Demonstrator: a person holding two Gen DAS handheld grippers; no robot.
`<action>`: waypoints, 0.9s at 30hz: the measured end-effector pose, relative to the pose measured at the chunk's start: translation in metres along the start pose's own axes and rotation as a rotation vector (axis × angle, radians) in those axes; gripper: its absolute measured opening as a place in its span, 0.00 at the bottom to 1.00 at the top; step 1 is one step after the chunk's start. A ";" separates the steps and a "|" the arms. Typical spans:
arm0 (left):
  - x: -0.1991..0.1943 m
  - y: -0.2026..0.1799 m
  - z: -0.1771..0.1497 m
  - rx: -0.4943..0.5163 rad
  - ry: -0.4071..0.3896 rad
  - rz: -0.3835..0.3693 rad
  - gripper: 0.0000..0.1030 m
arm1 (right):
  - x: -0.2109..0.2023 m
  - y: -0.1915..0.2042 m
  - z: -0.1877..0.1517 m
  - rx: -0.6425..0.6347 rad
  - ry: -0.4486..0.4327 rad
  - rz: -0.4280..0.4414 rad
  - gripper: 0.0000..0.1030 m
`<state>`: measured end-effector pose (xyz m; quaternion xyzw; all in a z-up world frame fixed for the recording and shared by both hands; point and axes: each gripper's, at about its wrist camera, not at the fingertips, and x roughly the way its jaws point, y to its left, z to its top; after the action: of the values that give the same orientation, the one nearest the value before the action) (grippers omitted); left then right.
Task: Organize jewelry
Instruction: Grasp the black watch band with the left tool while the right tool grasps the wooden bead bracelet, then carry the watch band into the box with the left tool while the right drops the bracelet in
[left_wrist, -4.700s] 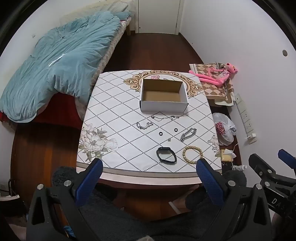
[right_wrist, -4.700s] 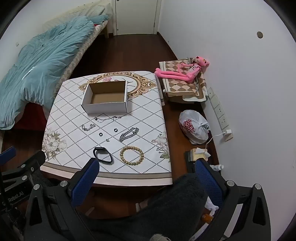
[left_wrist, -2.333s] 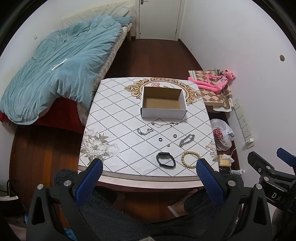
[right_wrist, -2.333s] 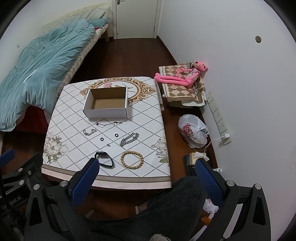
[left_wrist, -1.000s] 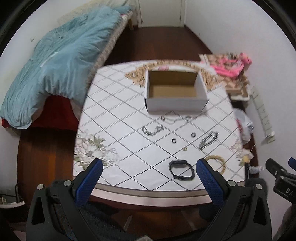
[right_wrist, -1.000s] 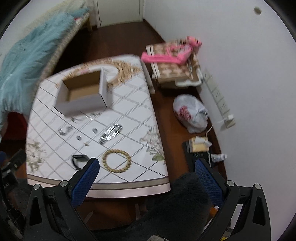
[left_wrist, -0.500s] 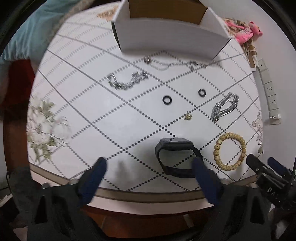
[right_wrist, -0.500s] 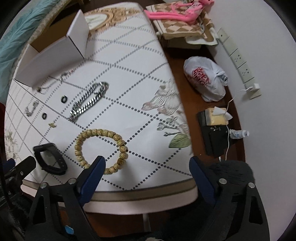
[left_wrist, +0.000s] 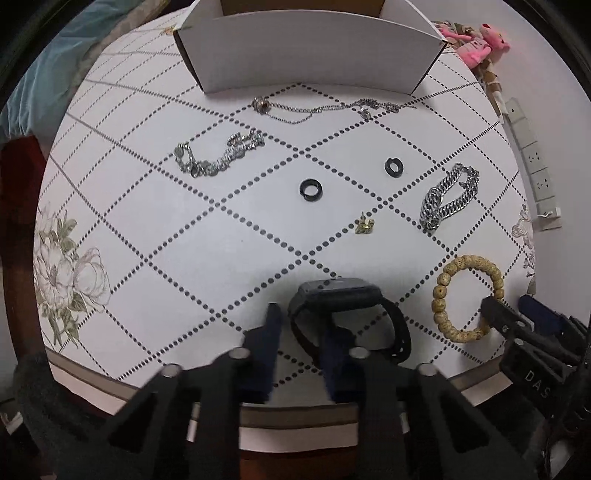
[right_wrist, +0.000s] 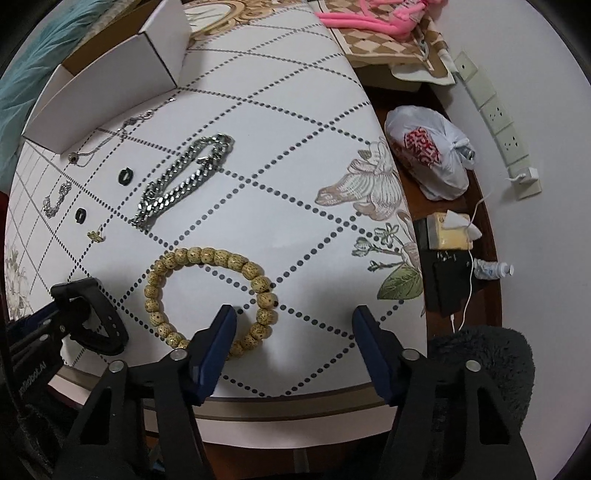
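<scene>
Jewelry lies on the white diamond-patterned table. My left gripper is closing on the left strap of a black smartwatch near the front edge; its fingers look motion-blurred and narrowly apart. My right gripper is open, its left finger inside the loop of a wooden bead bracelet. Farther back lie a thick silver chain, two black rings, a small gold earring, a sparkly bracelet and a thin necklace. The open white box stands behind them.
The table's front edge runs just under both grippers. Right of the table, on the floor, are a white plastic bag, a tissue pack and a small bottle. A pink plush toy lies on a checkered cloth. A teal duvet is at left.
Both grippers have dropped from high above the table down to the front edge. The left jaws have narrowed around the watch strap. The right jaws have narrowed partly over the bead bracelet.
</scene>
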<state>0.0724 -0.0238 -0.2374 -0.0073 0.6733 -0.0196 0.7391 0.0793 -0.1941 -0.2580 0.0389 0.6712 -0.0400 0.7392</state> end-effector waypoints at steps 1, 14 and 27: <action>-0.001 0.001 0.000 0.002 -0.007 0.002 0.06 | -0.002 0.002 -0.001 -0.007 -0.009 0.000 0.56; -0.038 0.034 -0.012 -0.003 -0.094 0.003 0.02 | -0.018 0.017 -0.004 -0.014 -0.079 0.050 0.09; -0.116 0.064 0.018 0.003 -0.272 -0.018 0.02 | -0.096 0.041 0.021 -0.085 -0.231 0.184 0.09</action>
<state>0.0807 0.0446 -0.1226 -0.0150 0.5669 -0.0258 0.8232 0.0952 -0.1546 -0.1598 0.0640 0.5765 0.0522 0.8129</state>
